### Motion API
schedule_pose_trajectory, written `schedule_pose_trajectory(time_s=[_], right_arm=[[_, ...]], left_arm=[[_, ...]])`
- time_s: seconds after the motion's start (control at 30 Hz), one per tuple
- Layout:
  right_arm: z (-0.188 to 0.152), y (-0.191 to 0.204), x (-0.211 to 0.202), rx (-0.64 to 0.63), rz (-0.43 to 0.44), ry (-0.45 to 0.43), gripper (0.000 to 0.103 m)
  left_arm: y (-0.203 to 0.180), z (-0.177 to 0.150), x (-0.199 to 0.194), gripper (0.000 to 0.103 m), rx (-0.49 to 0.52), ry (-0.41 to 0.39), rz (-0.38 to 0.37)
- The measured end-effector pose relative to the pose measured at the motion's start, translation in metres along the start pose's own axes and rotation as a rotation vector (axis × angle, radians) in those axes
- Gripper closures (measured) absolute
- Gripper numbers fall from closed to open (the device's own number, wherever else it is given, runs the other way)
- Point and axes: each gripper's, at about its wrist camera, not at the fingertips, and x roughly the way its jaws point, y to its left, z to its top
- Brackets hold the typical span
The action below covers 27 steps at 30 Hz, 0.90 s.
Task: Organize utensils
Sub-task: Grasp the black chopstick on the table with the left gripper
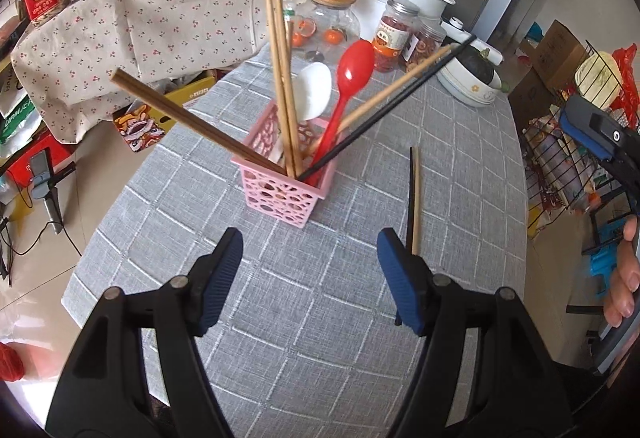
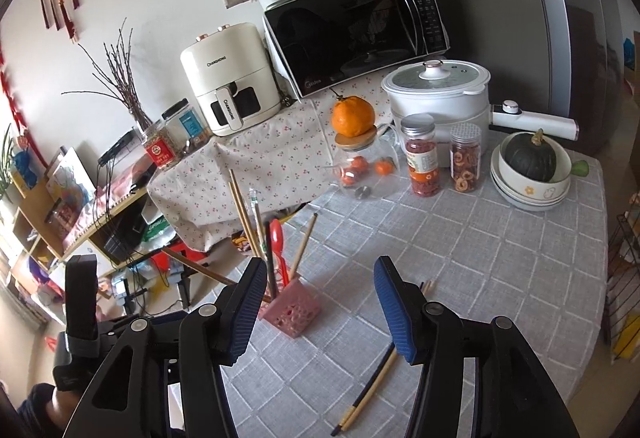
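Note:
A pink perforated basket (image 1: pixel 286 178) stands on the grey checked tablecloth (image 1: pixel 320 318). It holds several wooden chopsticks, a black chopstick, a red spoon (image 1: pixel 354 74) and a white spoon (image 1: pixel 316 90). My left gripper (image 1: pixel 310 242) hovers open in front of the basket with nothing between its fingers. A loose black and wooden chopstick pair (image 1: pixel 414 198) lies flat just beyond its right finger. My right gripper (image 2: pixel 320 270) is open and empty above the table. The basket (image 2: pixel 292 312) sits beyond its fingers. The loose chopsticks (image 2: pixel 372 386) run under its right finger.
At the table's far side stand a glass jar (image 2: pixel 366 174) topped with an orange, two snack jars (image 2: pixel 424 158), stacked bowls (image 2: pixel 532 194) holding a green squash, and a white pot (image 2: pixel 440 94). The table edge drops off left; a wire rack (image 1: pixel 560 158) stands right.

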Motion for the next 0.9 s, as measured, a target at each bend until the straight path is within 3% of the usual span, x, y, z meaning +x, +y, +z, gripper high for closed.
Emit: schedule_pose_trajectory(time_s=[0.37,0.57,0.63,0.8,0.9], right_arm=[[-0.041,-0.080,-0.004,0.098,-0.151,0.184,0.035],[-0.063,-0.115,0.000,0.130,-0.219,0.277,0.034],[-0.069,-0.122,0.000,0.128,-0.228,0.301,0.034],[-0.078,-0.135,-0.001,0.122,-0.256,0.336,0.034],[-0.082,-0.144,-0.003,0.144,-0.252,0.350,0.034]], left_arm=[[-0.080,-0.023,0.061,0.033,0.162,0.146,-0.017],[-0.106,-0.016,0.102,0.033,0.137,0.209,-0.058],[-0.109,-0.010,0.113,0.039,0.103,0.210,-0.074],[-0.115,0.005,0.145,0.079,0.033,0.201,-0.079],[-0.111,0.013,0.154,0.089,-0.008,0.170,-0.070]])
